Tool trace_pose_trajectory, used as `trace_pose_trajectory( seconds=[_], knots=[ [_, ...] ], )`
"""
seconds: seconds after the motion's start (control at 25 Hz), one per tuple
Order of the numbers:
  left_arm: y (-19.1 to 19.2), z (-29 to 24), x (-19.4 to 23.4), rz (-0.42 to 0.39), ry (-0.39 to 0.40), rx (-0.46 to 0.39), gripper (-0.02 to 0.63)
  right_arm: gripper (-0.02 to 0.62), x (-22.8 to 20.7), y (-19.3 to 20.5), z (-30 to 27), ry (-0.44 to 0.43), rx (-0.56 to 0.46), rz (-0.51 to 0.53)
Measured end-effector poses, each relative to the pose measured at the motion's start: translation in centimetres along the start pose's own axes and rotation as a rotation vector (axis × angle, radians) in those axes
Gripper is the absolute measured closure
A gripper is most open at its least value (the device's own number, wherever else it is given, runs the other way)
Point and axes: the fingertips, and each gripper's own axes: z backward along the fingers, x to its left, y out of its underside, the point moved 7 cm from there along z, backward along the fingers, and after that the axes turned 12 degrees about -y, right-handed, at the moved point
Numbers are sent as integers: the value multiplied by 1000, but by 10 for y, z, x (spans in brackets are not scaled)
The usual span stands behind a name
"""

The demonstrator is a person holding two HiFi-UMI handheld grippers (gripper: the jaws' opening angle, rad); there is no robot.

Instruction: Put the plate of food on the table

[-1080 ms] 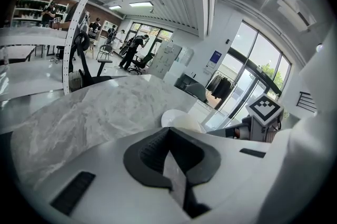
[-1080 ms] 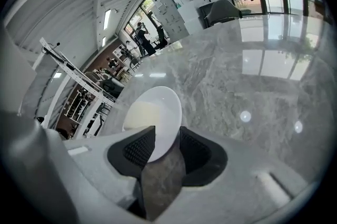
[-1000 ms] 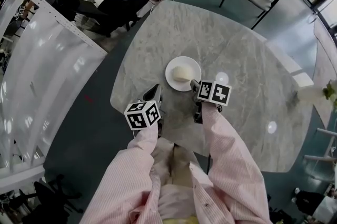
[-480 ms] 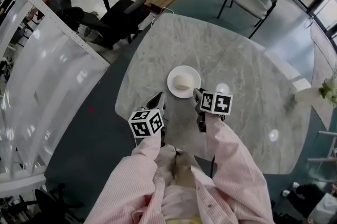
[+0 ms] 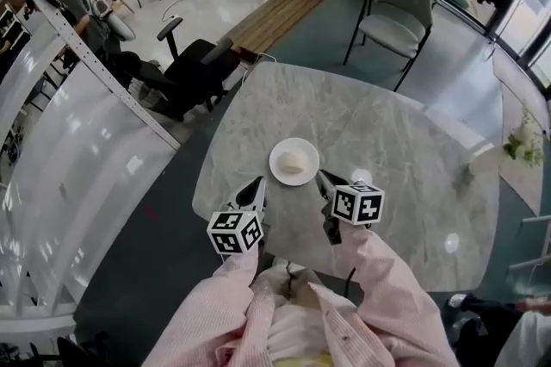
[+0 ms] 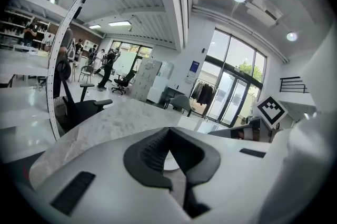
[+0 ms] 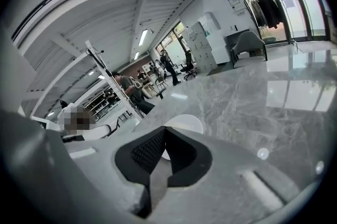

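From the head view, I see the white plate [image 5: 297,145] with a pale lump of food [image 5: 294,165] resting on the marble table [image 5: 370,124]; the left gripper [image 5: 257,184] and right gripper [image 5: 320,177] flank its near rim, just beside it, not touching.

In the left gripper view, the left gripper [image 6: 168,131] has its pads pressed together, empty; the plate [image 6: 169,163] lies just beyond.

In the right gripper view, the right gripper [image 7: 165,131] is likewise closed on nothing; the plate [image 7: 184,123] sits just past its tips.
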Motion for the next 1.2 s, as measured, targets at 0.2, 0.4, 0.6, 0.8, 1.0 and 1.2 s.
trace_pose_trajectory(
  seconds=[0.2, 0.4, 0.6, 0.8, 1.0, 1.2],
  knots=[
    [-18, 17, -11, -71, 45, -70, 614, 589, 16, -14, 26, -62, -92, 44],
    [-42, 34, -17, -109, 58, -149, 614, 589, 28, -26, 50, -108, -177, 78],
    [-62, 49, -26, -134, 63, -227, 614, 591, 40, -39, 68, -148, -289, 81],
    [-78, 61, -28, -142, 68, -282, 614, 591, 50, -55, 83, -156, -352, 180],
    [-89, 73, -24, -181, 51, -327, 614, 591, 57, -62, 93, -151, -381, 258],
    [-94, 80, -19, -197, 28, -352, 614, 591, 61, -66, 99, -127, -386, 333]
  ],
)
